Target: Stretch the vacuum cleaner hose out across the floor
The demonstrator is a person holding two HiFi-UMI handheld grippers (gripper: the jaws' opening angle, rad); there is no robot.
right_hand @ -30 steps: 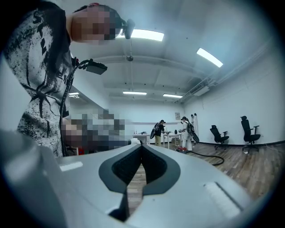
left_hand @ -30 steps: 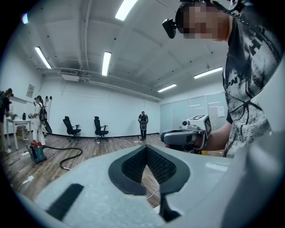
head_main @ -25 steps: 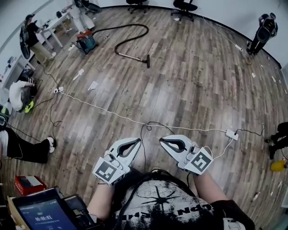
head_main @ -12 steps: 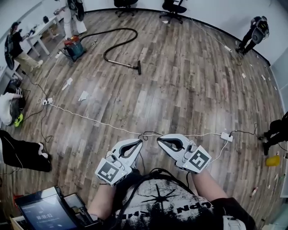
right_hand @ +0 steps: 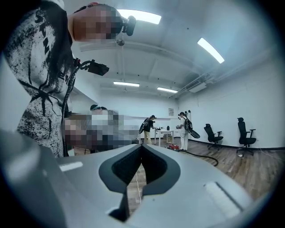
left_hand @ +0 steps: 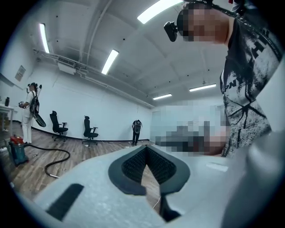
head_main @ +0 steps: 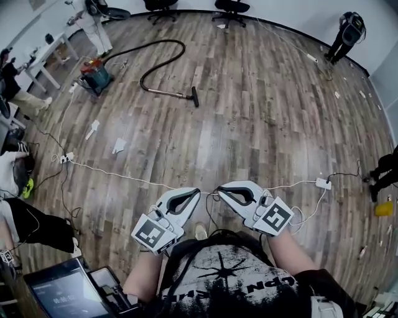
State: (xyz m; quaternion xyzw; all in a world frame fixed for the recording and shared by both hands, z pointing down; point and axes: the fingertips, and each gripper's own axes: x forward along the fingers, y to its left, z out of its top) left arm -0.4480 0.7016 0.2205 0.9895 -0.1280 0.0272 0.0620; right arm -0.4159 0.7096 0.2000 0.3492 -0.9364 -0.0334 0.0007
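The vacuum cleaner [head_main: 94, 77] stands far off at the upper left of the head view. Its black hose [head_main: 163, 56] curls in a loop on the wooden floor and ends in a wand with a floor nozzle [head_main: 194, 96]. My left gripper [head_main: 198, 191] and right gripper [head_main: 217, 189] are held side by side close to my body, both shut with nothing in them and far from the hose. In the left gripper view the hose [left_hand: 54, 160] lies beyond the shut left gripper [left_hand: 146, 147]. The right gripper view shows the hose [right_hand: 202, 156] past the shut right gripper [right_hand: 141, 146].
A white cable [head_main: 124, 177] crosses the floor just below the grippers to a power strip [head_main: 322, 183]. Paper scraps [head_main: 118, 146] lie at the left. People and a desk [head_main: 43, 56] line the left wall, and a person [head_main: 348, 28] stands at the far right. Office chairs [head_main: 230, 6] stand at the back.
The view has advanced across the floor: the white cable has come from ahead of the grippers to right beneath them. Both grippers have stayed shut and side by side.
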